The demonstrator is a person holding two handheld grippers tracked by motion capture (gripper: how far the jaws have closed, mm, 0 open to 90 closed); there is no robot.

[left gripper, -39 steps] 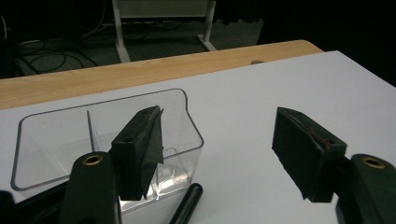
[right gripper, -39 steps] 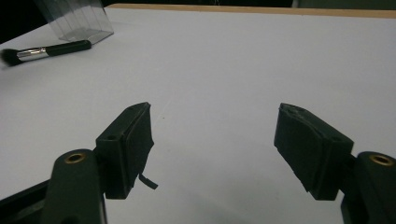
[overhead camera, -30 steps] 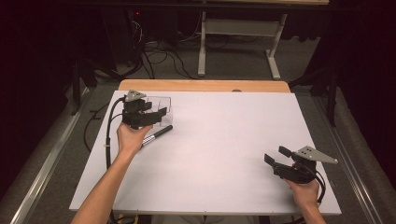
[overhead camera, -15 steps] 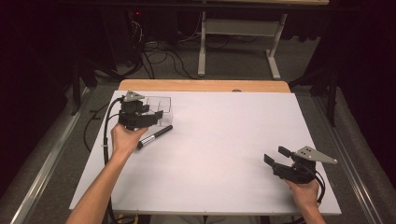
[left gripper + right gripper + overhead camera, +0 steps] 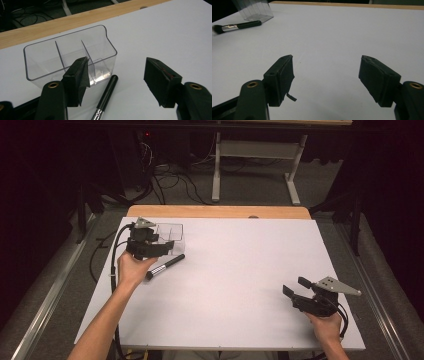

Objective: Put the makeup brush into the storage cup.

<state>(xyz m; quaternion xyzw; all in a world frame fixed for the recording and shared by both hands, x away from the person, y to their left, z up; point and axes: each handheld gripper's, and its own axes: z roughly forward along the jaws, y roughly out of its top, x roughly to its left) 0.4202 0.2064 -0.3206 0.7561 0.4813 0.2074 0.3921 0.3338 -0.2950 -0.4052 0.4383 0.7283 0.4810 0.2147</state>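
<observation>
Far left on the white table (image 5: 240, 270): clear plastic organiser box with three compartments (image 5: 170, 236), empty, upright, near the wooden back edge. Just in front of it, lying flat: slim black-handled makeup brush with a silver ferrule (image 5: 165, 267), handle tip almost touching the box wall, bristle end toward the person. Left gripper (image 5: 159, 249) hovering over brush and box, jaws apart after a recent widening, brush handle (image 5: 108, 93) below and between them, nothing clamped. Likely light, rigid, round and smooth, so prone to roll or slip; best taken mid-handle, just above the ferrule, squarely across. Bristles soft, better left unpinched. Box likely light too, easily nudged. Far right: right gripper (image 5: 295, 289), jaws wide, empty, well apart from both.
</observation>
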